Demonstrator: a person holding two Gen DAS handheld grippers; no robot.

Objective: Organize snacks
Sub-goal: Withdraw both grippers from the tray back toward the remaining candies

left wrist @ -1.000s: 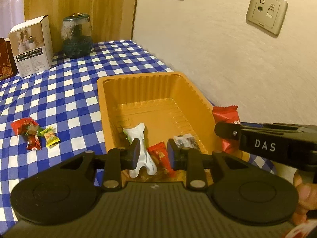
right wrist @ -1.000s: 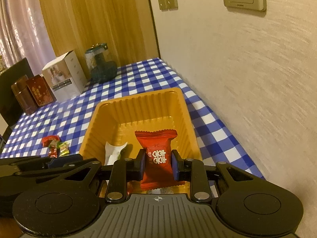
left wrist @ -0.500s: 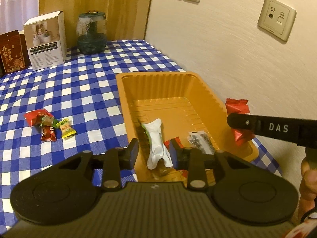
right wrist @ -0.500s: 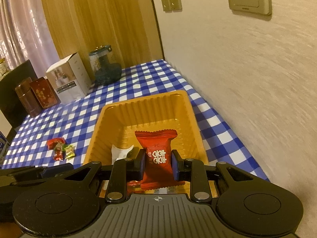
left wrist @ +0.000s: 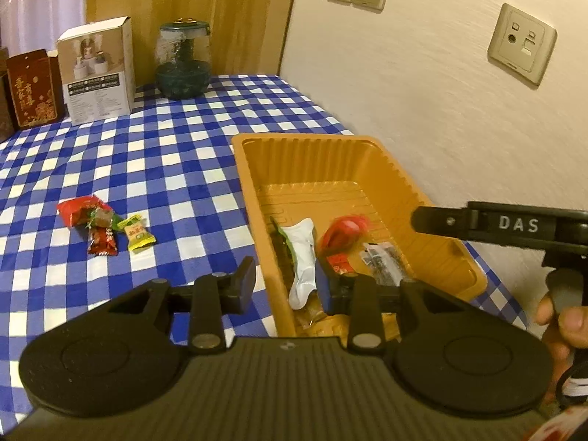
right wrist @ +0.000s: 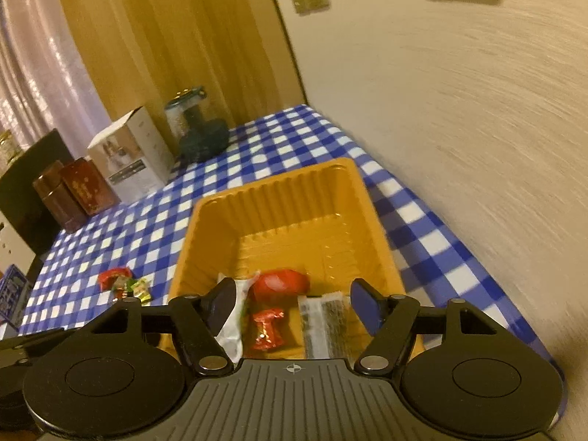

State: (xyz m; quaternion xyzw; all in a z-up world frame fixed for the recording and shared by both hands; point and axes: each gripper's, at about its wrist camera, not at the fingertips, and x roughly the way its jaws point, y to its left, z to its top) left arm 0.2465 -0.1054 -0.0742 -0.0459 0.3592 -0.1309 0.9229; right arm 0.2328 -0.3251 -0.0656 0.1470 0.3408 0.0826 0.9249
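Note:
An orange plastic tray (left wrist: 404, 180) (right wrist: 371, 213) sits on the checked cloth by the wall. In it lie a white packet (left wrist: 303, 253) (right wrist: 231, 327), a red snack packet (left wrist: 343, 235) (right wrist: 281, 281), blurred, a small red candy (right wrist: 266, 327) and a dark clear-wrapped packet (left wrist: 384, 261) (right wrist: 325, 325). My right gripper (right wrist: 292, 307) is open and empty above the tray's near end; one of its fingers (left wrist: 452, 218) shows in the left wrist view. My left gripper (left wrist: 284, 283) is open and empty over the tray's near left rim. Three small candies (left wrist: 103, 226) (right wrist: 123, 283) lie on the cloth to the left.
At the back of the table stand a white carton (left wrist: 97, 71) (right wrist: 130, 158), a dark glass jar (left wrist: 183, 60) (right wrist: 196, 126) and red-brown boxes (left wrist: 31, 92) (right wrist: 77, 191). The wall with sockets (left wrist: 522, 42) runs close along the tray's right side.
My right gripper has opened and the red snack packet it held has dropped into the tray. My left gripper has opened a little wider and shifted left.

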